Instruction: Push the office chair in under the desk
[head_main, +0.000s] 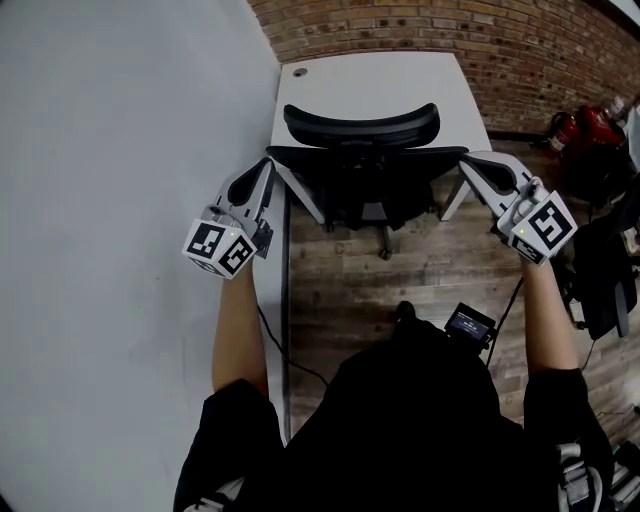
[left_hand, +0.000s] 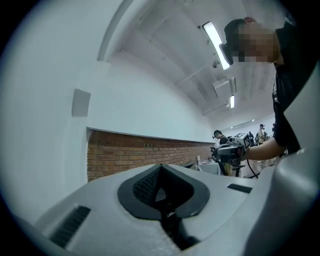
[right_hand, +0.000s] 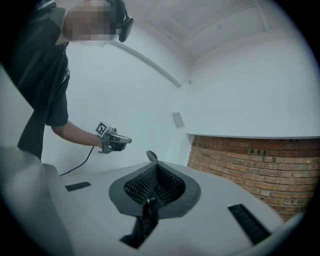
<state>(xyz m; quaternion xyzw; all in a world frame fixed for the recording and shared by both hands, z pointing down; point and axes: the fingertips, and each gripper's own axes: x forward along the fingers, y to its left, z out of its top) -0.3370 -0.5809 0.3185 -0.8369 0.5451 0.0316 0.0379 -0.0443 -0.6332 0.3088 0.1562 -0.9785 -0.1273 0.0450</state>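
Fingers together, left gripper (head_main: 266, 170), right gripper (head_main: 467, 168) flank office chair (head_main: 360, 165) at desk (head_main: 400, 80) beside wall (head_main: 120, 150)

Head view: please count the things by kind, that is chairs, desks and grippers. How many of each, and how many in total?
chair: 1
desk: 1
grippers: 2 (left gripper, right gripper)
total: 4

Person in a black short-sleeved shirt (head_main: 400, 430).
Pale grey left tongs (head_main: 268, 166) and right tongs (head_main: 468, 166), each ending in a white cube with black square markers (head_main: 220, 247); thin black cable (head_main: 272, 335) behind.
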